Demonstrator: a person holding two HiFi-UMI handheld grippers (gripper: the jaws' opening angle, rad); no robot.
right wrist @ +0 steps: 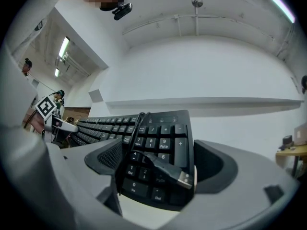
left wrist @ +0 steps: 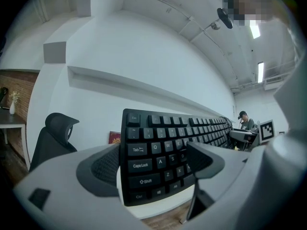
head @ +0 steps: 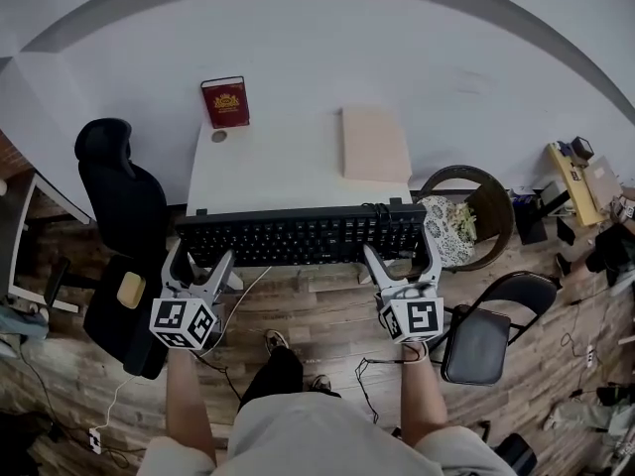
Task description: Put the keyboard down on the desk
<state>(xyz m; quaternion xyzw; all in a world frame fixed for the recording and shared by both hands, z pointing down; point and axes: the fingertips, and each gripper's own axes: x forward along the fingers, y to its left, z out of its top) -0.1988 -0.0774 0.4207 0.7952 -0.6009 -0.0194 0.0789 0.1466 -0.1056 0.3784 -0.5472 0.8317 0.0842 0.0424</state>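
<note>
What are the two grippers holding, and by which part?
The keyboard: the left gripper clamps its Esc end, the right gripper its number-pad end.

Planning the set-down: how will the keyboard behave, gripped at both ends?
The keyboard is probably stiff: it spans straight between the left gripper and right gripper without sagging. Its cable lies loose over the number keys, so it may slide off if tilted.

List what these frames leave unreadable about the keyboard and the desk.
Underside of the keyboard and any gap above the desk: head view, the keyboard's own body hides them.
Some numpad keys: right gripper view, the USB cable covers them.
Cover print of the red book: head view, too small.
</note>
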